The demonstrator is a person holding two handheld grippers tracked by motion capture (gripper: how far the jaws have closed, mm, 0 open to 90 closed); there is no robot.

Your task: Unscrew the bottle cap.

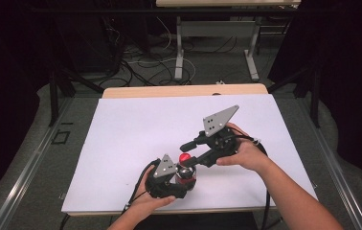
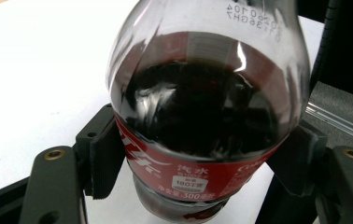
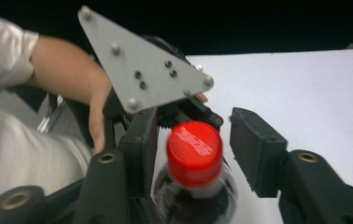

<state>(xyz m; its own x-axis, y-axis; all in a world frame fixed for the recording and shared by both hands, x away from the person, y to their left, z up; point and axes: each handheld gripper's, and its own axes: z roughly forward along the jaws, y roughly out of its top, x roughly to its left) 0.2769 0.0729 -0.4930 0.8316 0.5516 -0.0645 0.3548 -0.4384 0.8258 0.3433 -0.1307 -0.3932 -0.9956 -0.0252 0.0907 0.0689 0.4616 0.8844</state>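
Left tongs (image 2: 202, 163) clamp red-labelled bottle (image 2: 207, 107) marked "300"; right tongs (image 3: 193, 149) wide around cap (image 3: 194, 151).

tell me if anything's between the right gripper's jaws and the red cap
Nothing visible does. In the right gripper view the right gripper has its jaws open on either side of the red cap, with a gap still showing on one side. The left gripper clamps the bottle lower down, at its label.

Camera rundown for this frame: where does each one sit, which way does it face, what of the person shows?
High view: above the person's side, looking forward and down on the table; both forearms, left gripper, right gripper.
Left gripper view: on the left gripper, along jaws clamping the bottle.
Right gripper view: on the right gripper, jaws flanking the red cap; a hand behind.
Shared: the bottle.
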